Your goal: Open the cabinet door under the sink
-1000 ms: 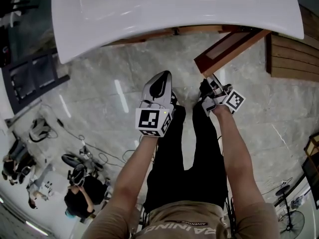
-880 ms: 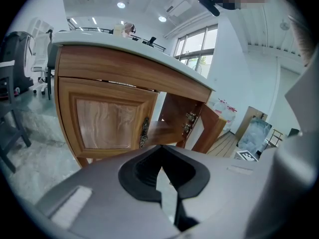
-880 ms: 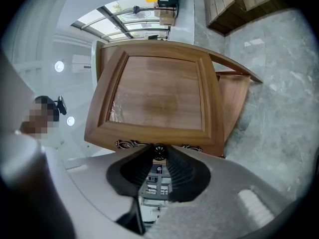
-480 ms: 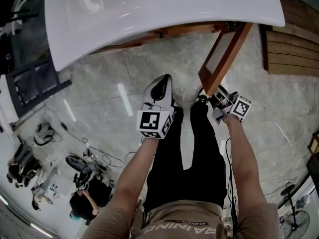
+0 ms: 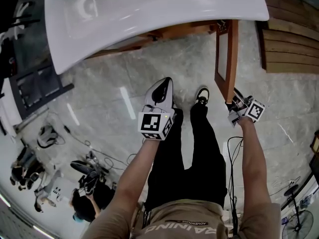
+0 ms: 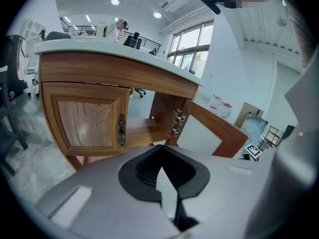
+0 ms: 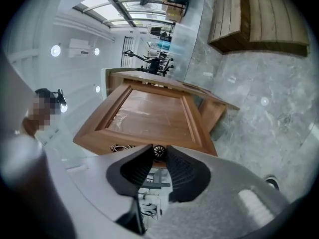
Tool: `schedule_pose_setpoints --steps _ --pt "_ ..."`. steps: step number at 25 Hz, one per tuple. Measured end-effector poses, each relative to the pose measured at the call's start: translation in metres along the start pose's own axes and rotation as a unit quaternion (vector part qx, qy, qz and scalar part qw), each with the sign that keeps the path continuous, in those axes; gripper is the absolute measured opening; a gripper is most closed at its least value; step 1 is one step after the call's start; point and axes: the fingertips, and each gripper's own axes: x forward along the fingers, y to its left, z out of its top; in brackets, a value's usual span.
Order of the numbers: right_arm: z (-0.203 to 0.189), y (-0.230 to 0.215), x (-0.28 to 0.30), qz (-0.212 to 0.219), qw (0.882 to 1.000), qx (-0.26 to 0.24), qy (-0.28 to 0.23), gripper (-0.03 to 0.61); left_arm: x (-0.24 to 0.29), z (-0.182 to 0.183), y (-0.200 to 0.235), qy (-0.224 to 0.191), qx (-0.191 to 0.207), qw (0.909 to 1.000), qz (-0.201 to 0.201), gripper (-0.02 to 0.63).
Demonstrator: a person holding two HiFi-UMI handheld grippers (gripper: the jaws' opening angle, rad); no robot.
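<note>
A white sink [image 5: 149,14] tops a wooden cabinet. Its right door [image 5: 227,59] stands swung out towards me, nearly square to the cabinet front. My right gripper [image 5: 234,102] is at the door's free edge, shut on the ornate metal door handle [image 7: 158,152], which sits between the black pads [image 7: 182,171]. The door panel [image 7: 149,113] fills the right gripper view. My left gripper [image 5: 163,82] hangs over the floor in front of the cabinet, shut and empty. In the left gripper view the left door [image 6: 89,123] is closed, and the open door [image 6: 214,133] and its hinges [image 6: 177,121] show.
A stack of wooden planks [image 5: 289,49] lies on the floor right of the open door. My own legs and shoe [image 5: 202,96] are between the grippers. A dark frame [image 5: 35,88] lies at the left, people and gear [image 5: 84,193] at lower left, a cable [image 5: 230,153] beside my right leg.
The right door has swung further out and to the right, with my right gripper moving right along with its handle. The left gripper has hardly shifted.
</note>
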Motion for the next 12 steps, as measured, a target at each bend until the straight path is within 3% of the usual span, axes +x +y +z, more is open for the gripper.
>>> schedule_pose_setpoints --steps 5,9,12 --pt "0.041 -0.014 -0.035 -0.021 0.999 0.001 -0.032 0.092 0.008 -0.006 -0.014 0.010 0.005 0.9999 -0.007 0.018" --pt "0.042 -0.014 -0.031 -0.020 1.000 -0.011 -0.013 0.091 0.015 -0.008 -0.028 0.015 0.011 0.9997 -0.016 0.018" --pt "0.046 -0.015 -0.034 -0.024 0.999 0.000 -0.032 0.094 0.018 -0.003 -0.037 0.017 0.014 0.9995 -0.021 0.019"
